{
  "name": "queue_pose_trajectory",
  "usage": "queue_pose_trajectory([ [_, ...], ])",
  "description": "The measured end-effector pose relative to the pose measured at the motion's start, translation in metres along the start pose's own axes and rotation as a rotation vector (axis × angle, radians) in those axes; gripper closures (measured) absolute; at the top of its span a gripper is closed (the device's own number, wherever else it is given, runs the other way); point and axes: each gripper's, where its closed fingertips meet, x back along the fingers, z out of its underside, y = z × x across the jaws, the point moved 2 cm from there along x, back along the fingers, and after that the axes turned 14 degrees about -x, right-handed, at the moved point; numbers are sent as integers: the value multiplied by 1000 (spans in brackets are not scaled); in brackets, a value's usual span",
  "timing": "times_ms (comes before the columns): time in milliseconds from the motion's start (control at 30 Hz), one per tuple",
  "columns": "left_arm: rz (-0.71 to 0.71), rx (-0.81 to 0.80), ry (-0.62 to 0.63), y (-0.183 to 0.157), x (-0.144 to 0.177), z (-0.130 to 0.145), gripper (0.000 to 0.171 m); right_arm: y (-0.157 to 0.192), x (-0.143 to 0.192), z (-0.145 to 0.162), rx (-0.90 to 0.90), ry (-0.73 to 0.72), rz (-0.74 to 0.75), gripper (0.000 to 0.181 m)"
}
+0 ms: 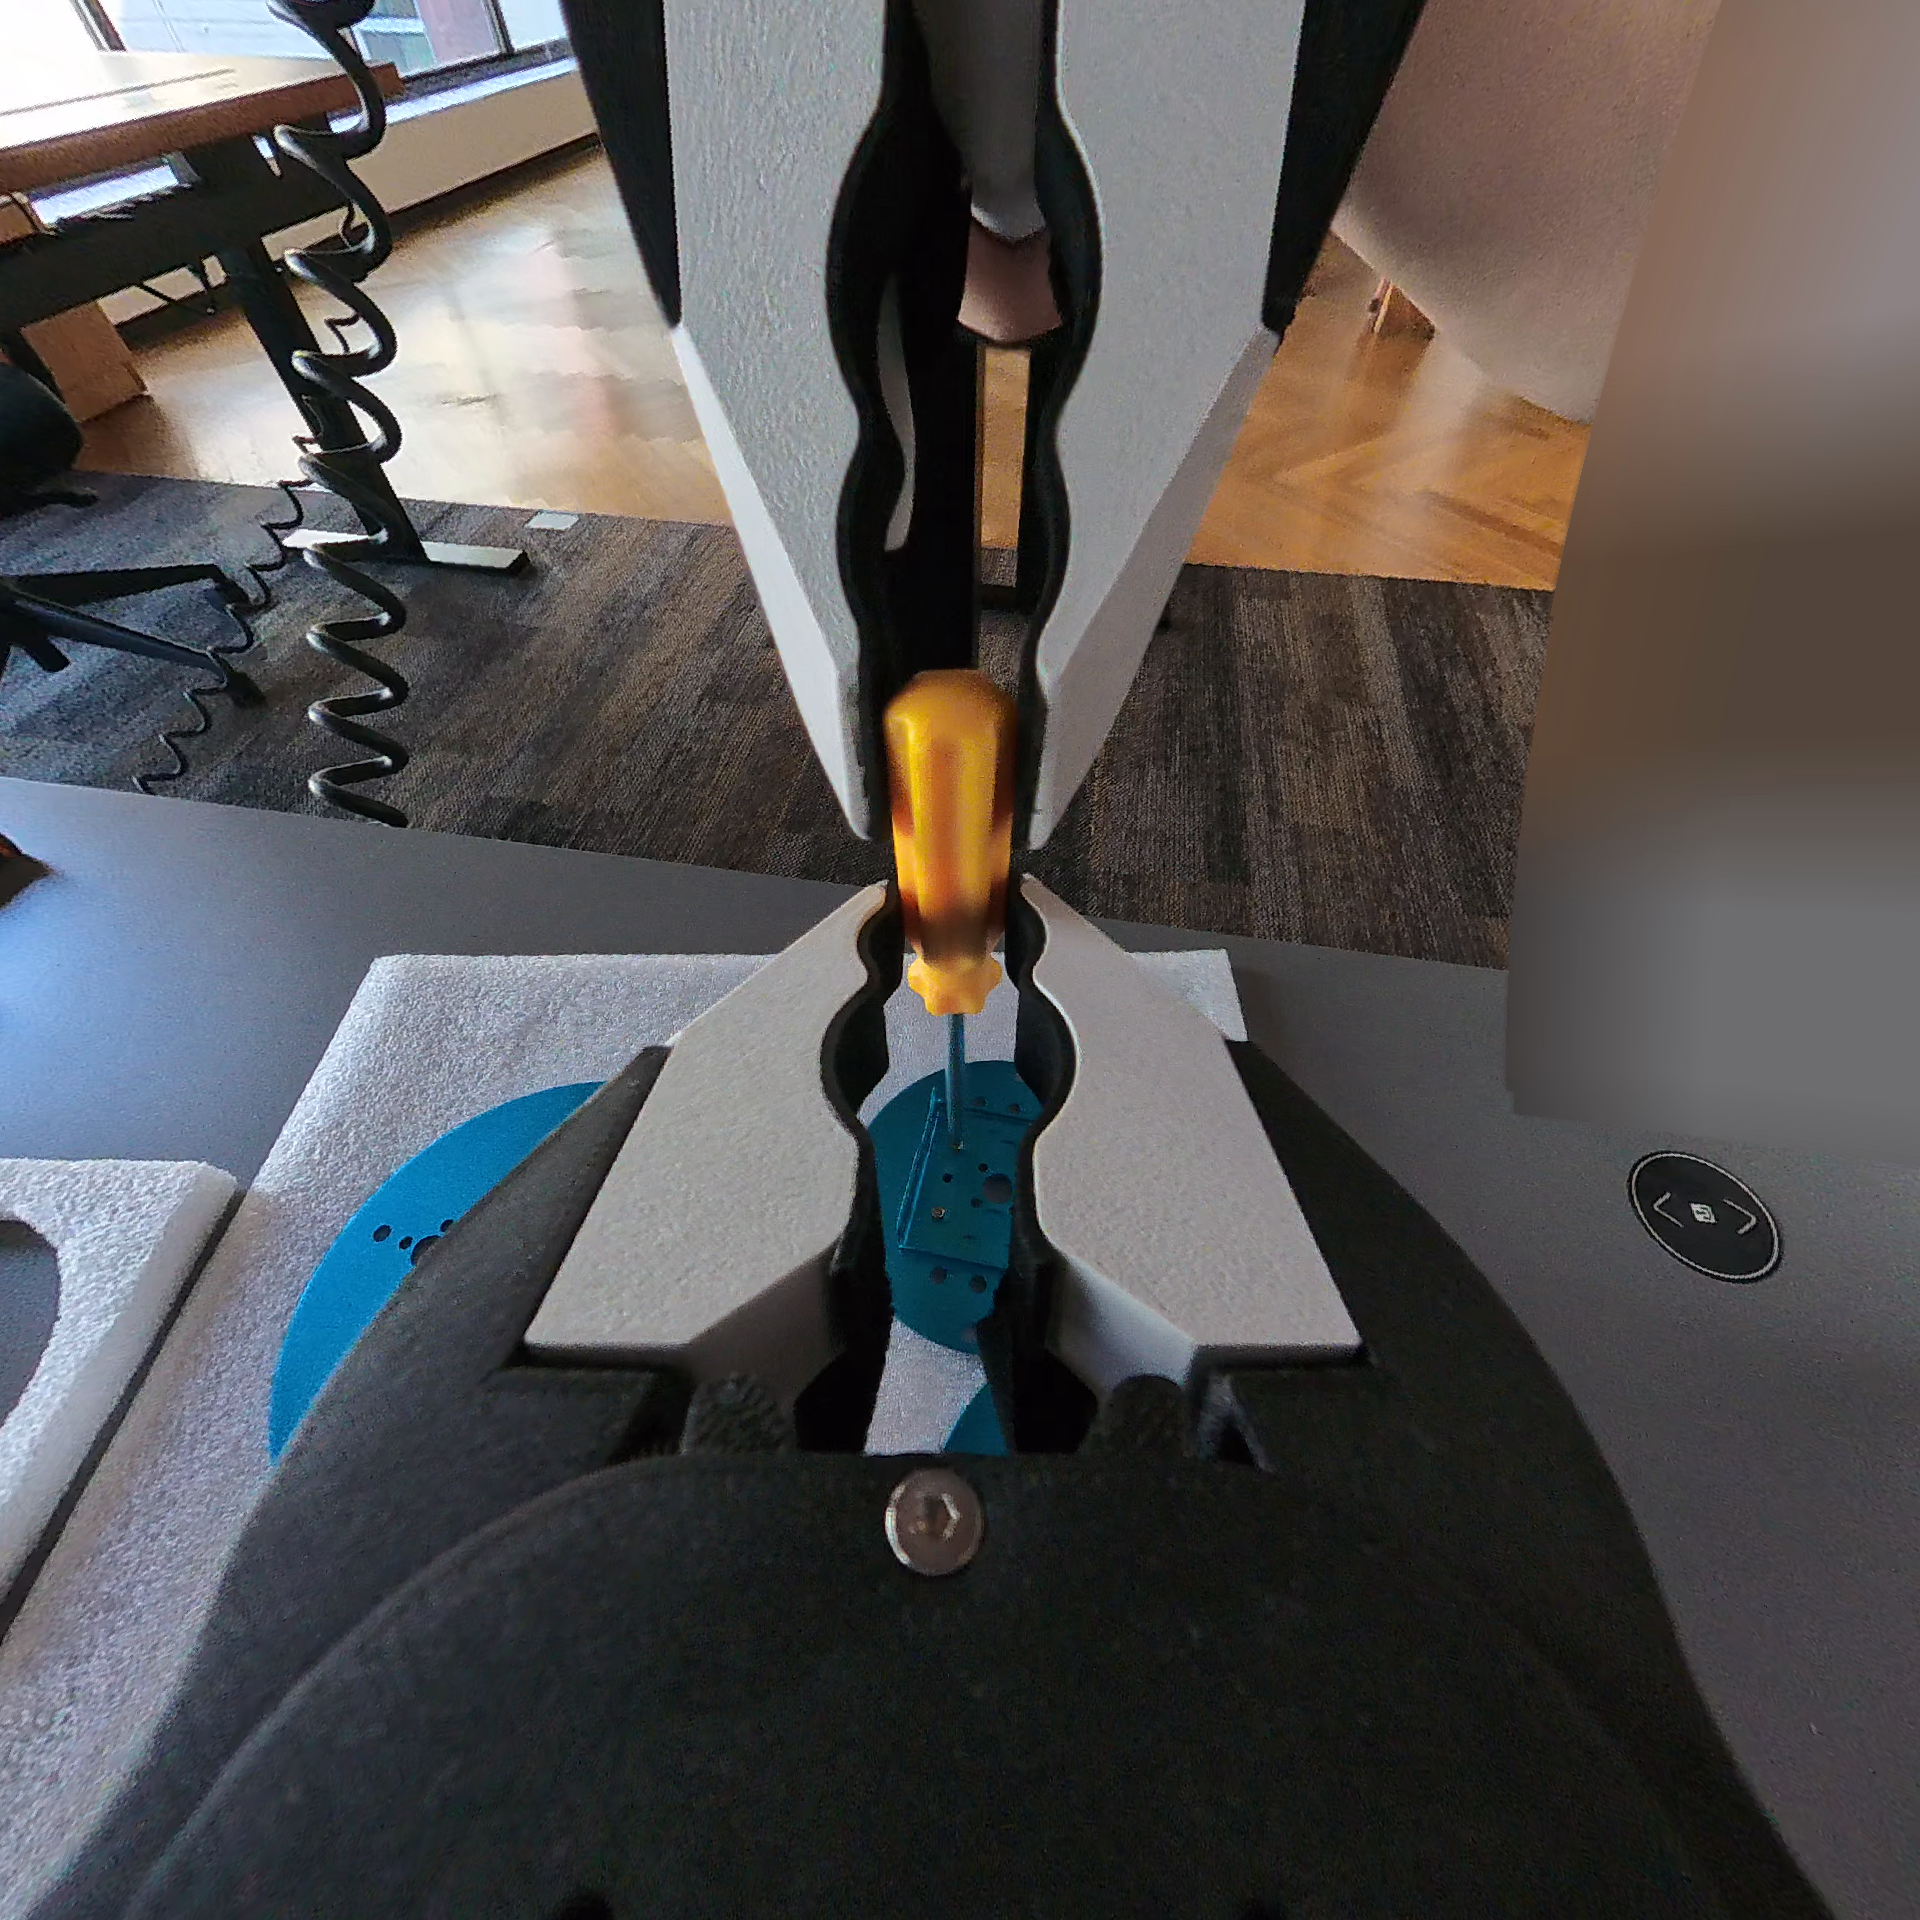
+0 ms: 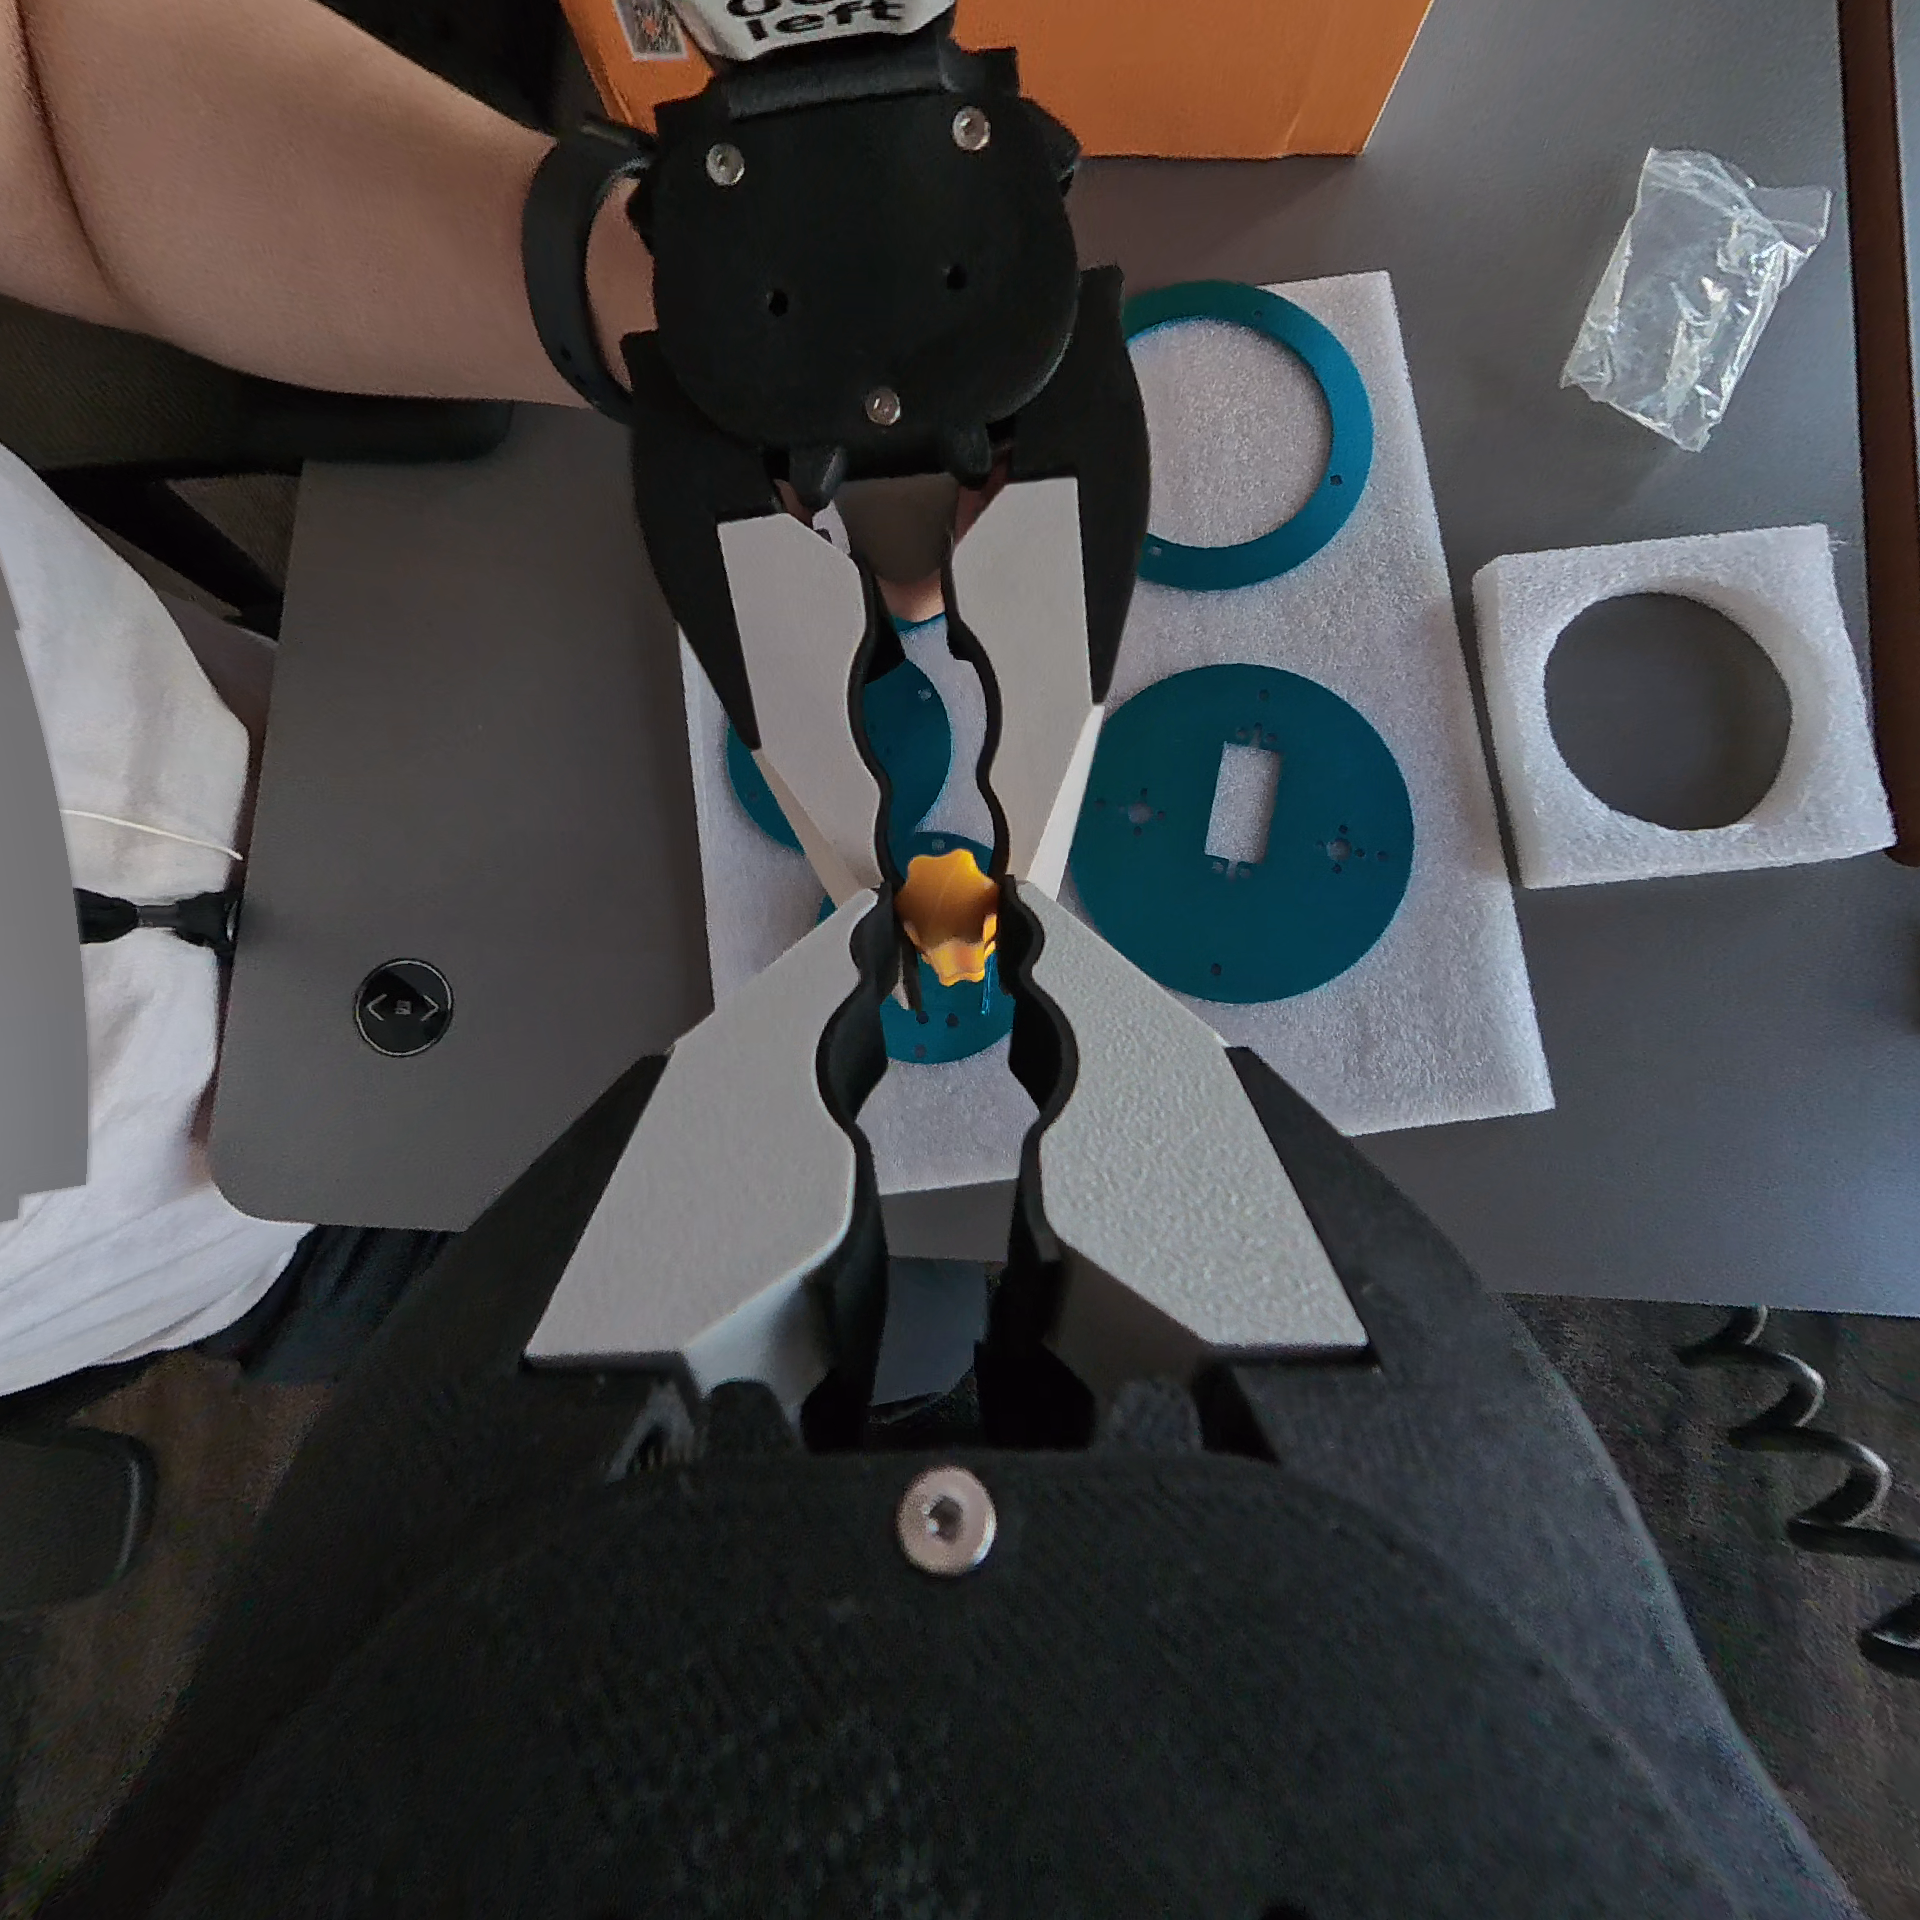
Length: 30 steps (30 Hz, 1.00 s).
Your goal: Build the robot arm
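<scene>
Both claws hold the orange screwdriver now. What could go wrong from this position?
1. The left claw and right claw pinch the same short handle of the screwdriver, tips almost meeting; they may bump or twist it loose.
2. Its thin tip stands on the small blue bracket, which lies over soft foam; pressure could make it slip or tilt.

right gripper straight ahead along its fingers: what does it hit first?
Likely the left gripper, tip to tip with it around the yellow screwdriver both appear to clamp. Past that lies the white foam sheet; depth is unclear.
</scene>
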Motion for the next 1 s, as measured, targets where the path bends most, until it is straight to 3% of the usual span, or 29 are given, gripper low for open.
queue_pose_trajectory([
  [433, 9, -73, 0, -5, 2, 0, 155, 9, -3, -1, 134, 132, 29, 164],
  [600, 20, -60, -17, -5, 3, 0, 155, 11, -3, 0, 280, 195, 74, 156],
  [1000, 34, -81, -16, -7, 1, -1, 155, 14, 3, -8, 477, 360, 96, 161],
])
